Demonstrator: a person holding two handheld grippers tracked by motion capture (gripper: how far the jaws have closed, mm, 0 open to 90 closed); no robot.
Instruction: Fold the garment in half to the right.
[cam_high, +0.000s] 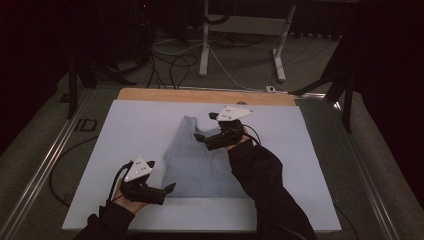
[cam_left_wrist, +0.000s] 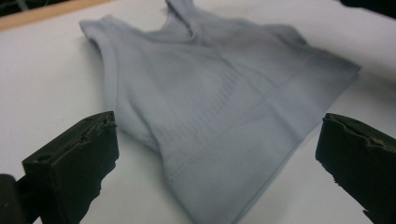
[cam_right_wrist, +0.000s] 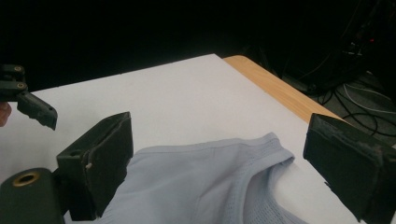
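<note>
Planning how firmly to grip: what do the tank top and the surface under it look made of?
Tank top: thin, soft knit fabric, pale blue-grey, matte; ribbed lines and a mesh-like weave show. White sheet: smooth and matte, perhaps foam board or paper, laid over a wooden tabletop.

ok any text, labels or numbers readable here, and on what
None can be read.
The top bears no print or tag in any view.
The grey plates on the left gripper and right gripper carry only small dark dots, no letters.
The mat is blank.
</note>
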